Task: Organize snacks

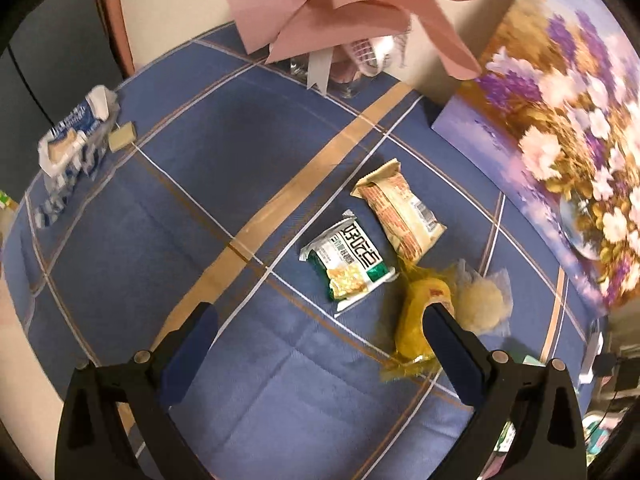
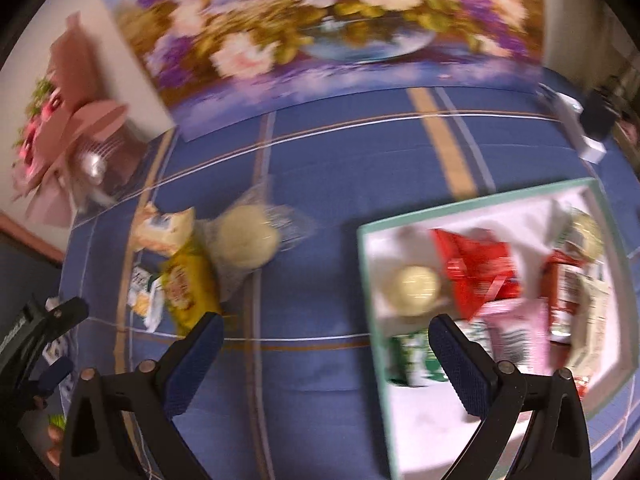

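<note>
Several loose snacks lie on the blue plaid tablecloth (image 1: 160,240): a green-and-white packet (image 1: 348,260), a tan packet (image 1: 400,216), a yellow packet (image 1: 420,320) and a clear-wrapped pale round cake (image 1: 482,300). My left gripper (image 1: 320,340) is open and empty, above the cloth just short of them. The right wrist view shows the round cake (image 2: 248,240) and yellow packet (image 2: 192,288) at left, and a white box with a teal rim (image 2: 480,196) at right holding several snacks, among them a red packet (image 2: 480,272). My right gripper (image 2: 324,352) is open and empty, between the pile and the box.
A flower painting (image 1: 560,120) leans at the table's back. A pink-wrapped bouquet (image 1: 340,8) stands at the far corner. A blue-and-white tissue pack (image 1: 76,136) and a small tan block (image 1: 122,136) lie at the far left. The left gripper shows at the right wrist view's left edge (image 2: 44,340).
</note>
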The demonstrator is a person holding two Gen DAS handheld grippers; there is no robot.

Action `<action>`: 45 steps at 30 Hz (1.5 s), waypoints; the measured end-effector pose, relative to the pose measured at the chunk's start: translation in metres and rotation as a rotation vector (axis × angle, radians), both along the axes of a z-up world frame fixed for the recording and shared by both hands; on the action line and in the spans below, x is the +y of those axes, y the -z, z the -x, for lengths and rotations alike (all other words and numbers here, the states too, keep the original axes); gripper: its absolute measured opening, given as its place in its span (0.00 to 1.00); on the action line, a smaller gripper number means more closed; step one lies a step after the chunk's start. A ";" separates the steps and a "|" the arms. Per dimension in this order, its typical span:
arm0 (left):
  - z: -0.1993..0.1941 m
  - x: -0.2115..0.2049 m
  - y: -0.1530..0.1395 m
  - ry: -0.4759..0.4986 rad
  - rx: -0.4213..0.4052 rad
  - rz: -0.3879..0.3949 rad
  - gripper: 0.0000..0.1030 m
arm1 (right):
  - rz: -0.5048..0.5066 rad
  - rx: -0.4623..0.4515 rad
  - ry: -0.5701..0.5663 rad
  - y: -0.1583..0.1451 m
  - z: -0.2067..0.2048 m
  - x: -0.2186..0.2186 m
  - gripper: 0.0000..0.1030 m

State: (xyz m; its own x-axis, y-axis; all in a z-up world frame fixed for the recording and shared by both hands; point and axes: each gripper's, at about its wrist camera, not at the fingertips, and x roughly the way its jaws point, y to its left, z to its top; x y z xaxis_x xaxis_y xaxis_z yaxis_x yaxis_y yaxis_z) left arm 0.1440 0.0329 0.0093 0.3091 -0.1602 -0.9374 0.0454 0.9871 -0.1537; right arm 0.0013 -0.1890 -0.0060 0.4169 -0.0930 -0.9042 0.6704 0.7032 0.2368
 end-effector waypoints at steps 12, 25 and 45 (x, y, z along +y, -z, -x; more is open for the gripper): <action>-0.026 -0.003 0.030 -0.024 0.014 0.079 0.99 | -0.045 -0.011 -0.069 0.029 -0.041 0.022 1.00; -0.048 -0.007 0.054 -0.007 0.036 0.102 0.99 | -0.038 -0.021 -0.144 0.048 -0.080 0.045 1.00; -0.058 -0.026 0.084 0.031 0.079 0.026 0.82 | 0.006 0.016 -0.207 0.075 -0.113 0.067 1.00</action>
